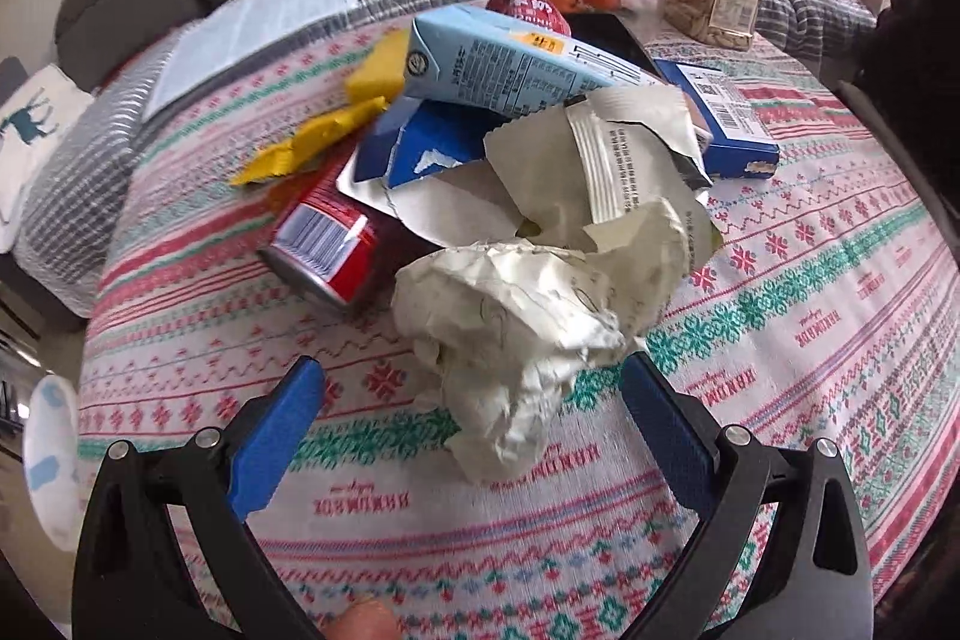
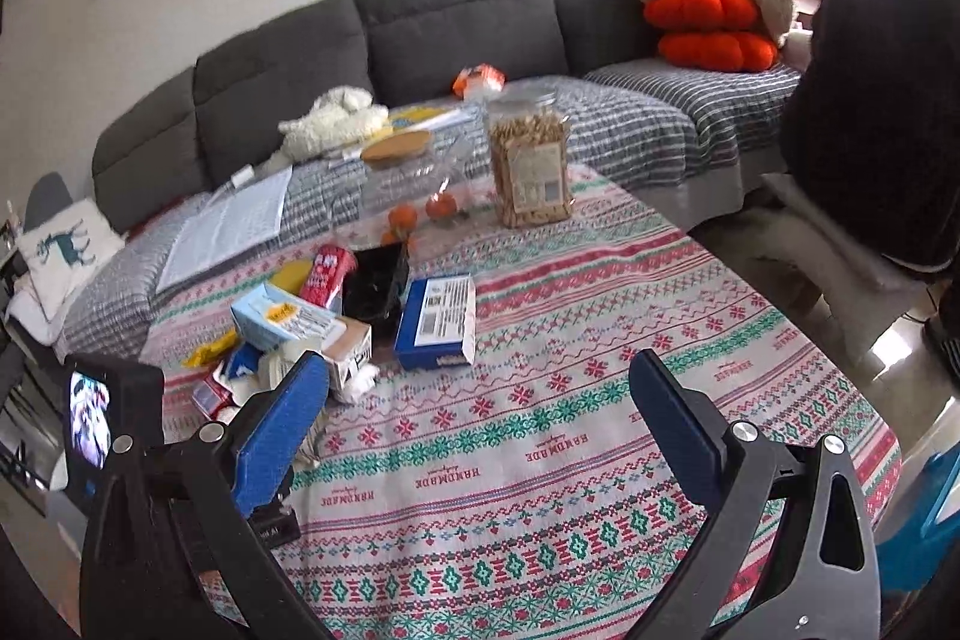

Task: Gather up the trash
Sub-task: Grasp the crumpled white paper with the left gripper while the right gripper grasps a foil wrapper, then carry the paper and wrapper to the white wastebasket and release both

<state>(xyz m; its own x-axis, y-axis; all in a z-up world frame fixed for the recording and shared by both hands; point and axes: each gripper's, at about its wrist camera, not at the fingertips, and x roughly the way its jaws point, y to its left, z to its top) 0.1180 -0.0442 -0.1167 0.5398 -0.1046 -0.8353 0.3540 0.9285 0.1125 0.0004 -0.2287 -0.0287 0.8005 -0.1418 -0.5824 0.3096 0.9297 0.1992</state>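
Patterned tablecloth point(image 2: 600, 280), snack jar point(image 2: 531, 166) nr oranges point(image 2: 402, 216), grey sofa point(image 2: 456, 22)

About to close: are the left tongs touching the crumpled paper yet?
Cannot tell. In the left wrist view the left tongs stand open around the crumpled paper; the left finger is clear of it, but the right fingertip meets its edge with no plain gap.

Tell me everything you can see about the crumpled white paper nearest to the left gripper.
The crumpled white paper is a creased, off-white wad with faint grey marks. It lies on the patterned tablecloth at the near edge of the trash pile, against a torn white wrapper, beside a red can. The open left gripper straddles its near end without clamping it.
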